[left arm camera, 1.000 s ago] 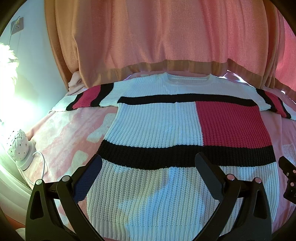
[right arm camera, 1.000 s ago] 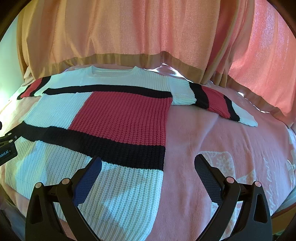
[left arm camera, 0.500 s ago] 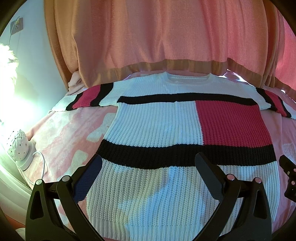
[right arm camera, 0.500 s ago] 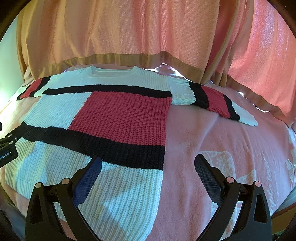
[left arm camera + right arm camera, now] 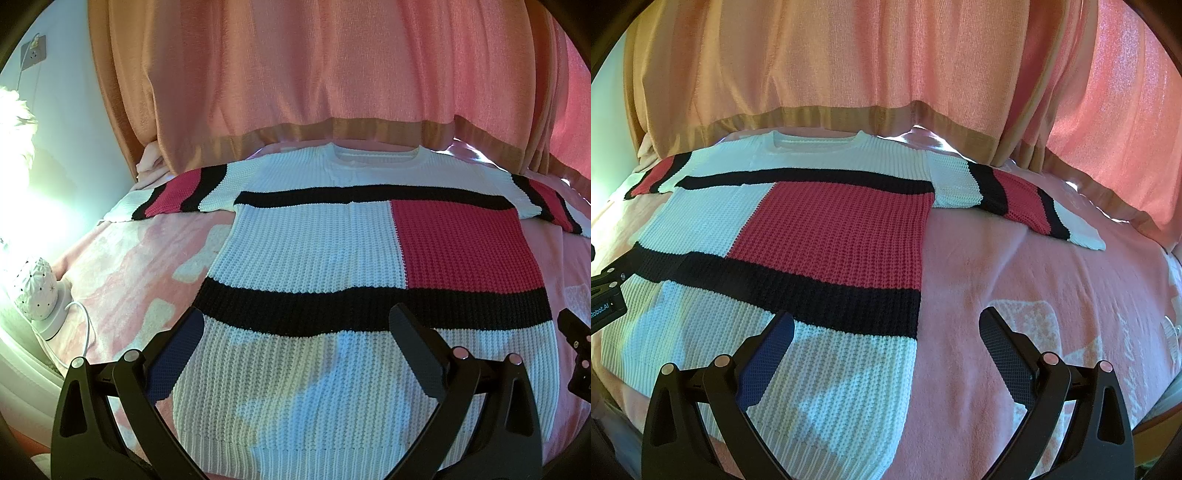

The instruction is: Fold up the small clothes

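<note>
Left gripper (image 5: 295, 325): jaws spread wide, nothing between them, hovering over the lower body of the sweater (image 5: 332, 266). Its left finger hangs just outside the garment's left side edge; its right finger sits over the white panel below the lower black band. Right gripper (image 5: 886, 325): likewise wide open and empty, straddling the garment's right side edge, with the left finger over the white lower panel and the right finger over bare pink blanket (image 5: 1052, 295). The sweater (image 5: 820, 229) lies flat and face up on the blanket-covered bed, hem nearest both grippers, neckline at the far end against the curtain (image 5: 849, 62). Its long axis therefore runs straight away from both tools, and both short sleeves extend sideways at the far end. The left sleeve (image 5: 173, 194) lies forward and to the left of the left gripper; the right sleeve (image 5: 1027, 201) lies forward and to the right of the right gripper. Judgement: each tool is nearer its own side edge and sleeve, so a lengthwise fold of either side falls to the arm on that side; the hem corners are the closest grasp points. No fold appears made yet. A white lamp (image 5: 37, 291) stands off the bed's left side, well apart from the garment.
</note>
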Motion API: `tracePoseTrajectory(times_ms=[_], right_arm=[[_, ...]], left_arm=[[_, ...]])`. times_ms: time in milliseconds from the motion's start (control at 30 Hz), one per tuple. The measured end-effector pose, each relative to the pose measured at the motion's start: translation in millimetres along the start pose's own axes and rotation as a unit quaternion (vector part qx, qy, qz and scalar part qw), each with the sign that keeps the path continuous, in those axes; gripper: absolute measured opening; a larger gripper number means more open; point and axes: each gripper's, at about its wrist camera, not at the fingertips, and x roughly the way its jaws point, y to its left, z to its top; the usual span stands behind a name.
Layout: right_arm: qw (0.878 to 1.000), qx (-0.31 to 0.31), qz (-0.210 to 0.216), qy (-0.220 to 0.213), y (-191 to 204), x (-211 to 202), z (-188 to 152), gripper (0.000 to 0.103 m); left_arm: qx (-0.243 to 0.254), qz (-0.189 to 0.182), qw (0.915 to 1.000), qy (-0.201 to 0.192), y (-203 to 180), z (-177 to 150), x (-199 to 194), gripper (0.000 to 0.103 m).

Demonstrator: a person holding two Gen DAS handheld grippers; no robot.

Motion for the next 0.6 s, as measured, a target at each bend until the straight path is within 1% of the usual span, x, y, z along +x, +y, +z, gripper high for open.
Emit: tracePoseTrajectory(times_ms=[433,600], right_arm=[[1.0,0.001,0.0,0.0,-0.8,1.8,-0.1,0.098],[1.0,0.002,-0.002,0.003,-5.5,3.7,1.9,0.098]], left_arm=[[0.0,0.0,1.0,0.001,-1.5,-1.2,0.3,0.098],[-0.004,-0.009,0.9999,0.005,-4.0,2.0,-0.6,0.098]])
